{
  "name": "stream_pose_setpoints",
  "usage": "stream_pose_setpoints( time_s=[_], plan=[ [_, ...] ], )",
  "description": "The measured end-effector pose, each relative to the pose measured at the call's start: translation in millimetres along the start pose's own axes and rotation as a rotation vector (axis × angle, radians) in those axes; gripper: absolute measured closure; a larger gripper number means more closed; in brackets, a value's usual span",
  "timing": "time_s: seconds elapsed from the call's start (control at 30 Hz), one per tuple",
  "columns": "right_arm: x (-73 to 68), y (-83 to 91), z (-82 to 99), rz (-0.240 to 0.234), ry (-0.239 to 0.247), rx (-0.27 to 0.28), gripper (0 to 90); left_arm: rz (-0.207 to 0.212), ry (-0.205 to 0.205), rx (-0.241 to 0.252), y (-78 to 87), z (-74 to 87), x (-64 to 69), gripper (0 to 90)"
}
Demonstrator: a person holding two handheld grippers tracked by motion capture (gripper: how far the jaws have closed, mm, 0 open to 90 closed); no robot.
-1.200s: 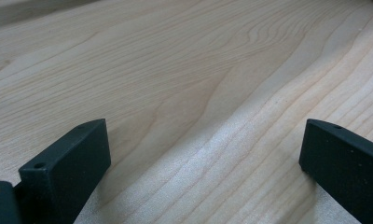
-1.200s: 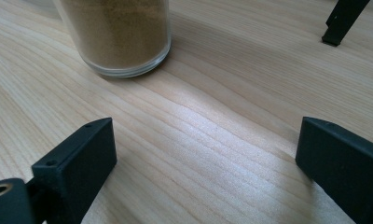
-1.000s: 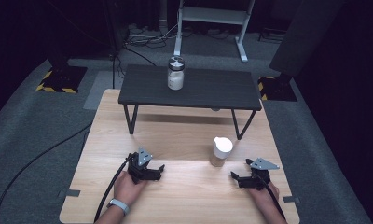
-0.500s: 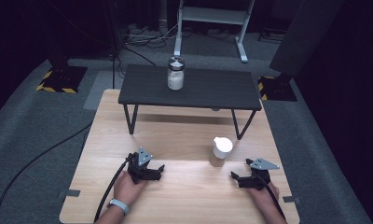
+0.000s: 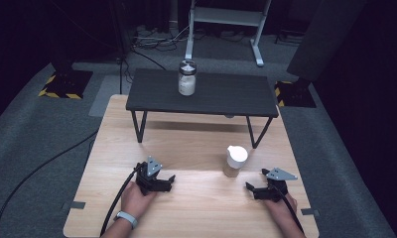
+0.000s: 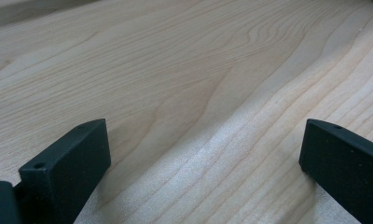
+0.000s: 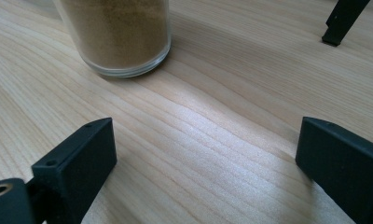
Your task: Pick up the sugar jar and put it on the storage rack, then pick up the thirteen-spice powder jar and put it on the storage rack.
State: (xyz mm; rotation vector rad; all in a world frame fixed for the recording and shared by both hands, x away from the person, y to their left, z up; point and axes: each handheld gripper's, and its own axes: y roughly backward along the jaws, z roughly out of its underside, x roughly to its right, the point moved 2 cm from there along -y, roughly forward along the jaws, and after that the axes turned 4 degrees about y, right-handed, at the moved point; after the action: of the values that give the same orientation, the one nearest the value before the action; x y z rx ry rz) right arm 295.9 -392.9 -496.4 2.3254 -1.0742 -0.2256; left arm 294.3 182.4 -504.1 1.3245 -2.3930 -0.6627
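Below, both grippers rest near the desk's (image 5: 196,148) front edge: left gripper (image 5: 163,181) fingers spread, empty; right gripper (image 5: 255,190) fingers spread, empty, near the white-lidded jar (image 5: 235,161) of brown powder.

Both forearms come in over the near edge of the table (image 5: 196,208); the left hand (image 5: 135,199) holds the left gripper (image 5: 167,182) low near the near-left corner, jaws spread wide over bare wood; the right hand (image 5: 281,207) holds the right gripper (image 5: 252,190) near the near-right corner, jaws likewise wide apart.
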Motion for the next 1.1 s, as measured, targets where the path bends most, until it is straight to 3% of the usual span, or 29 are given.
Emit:
stream_pose_setpoints(
  time_s=[0.73,1.0,1.1],
  plan=[
    [0.1,0.0,-0.2,0.000,0.000,-0.001,4.7,-0.001,0.000,0.000,0.0,0.0,0.1,1.8],
    [0.6,1.1,-7.1,-0.014,0.003,-0.032,2.0,-0.001,0.000,-0.001,0.0,-0.2,0.1,1.8],
    [1.3,3.8,-6.6,-0.021,0.005,-0.013,0.8,-0.001,0.000,-0.001,0.0,-0.2,0.1,1.8]
  ],
)
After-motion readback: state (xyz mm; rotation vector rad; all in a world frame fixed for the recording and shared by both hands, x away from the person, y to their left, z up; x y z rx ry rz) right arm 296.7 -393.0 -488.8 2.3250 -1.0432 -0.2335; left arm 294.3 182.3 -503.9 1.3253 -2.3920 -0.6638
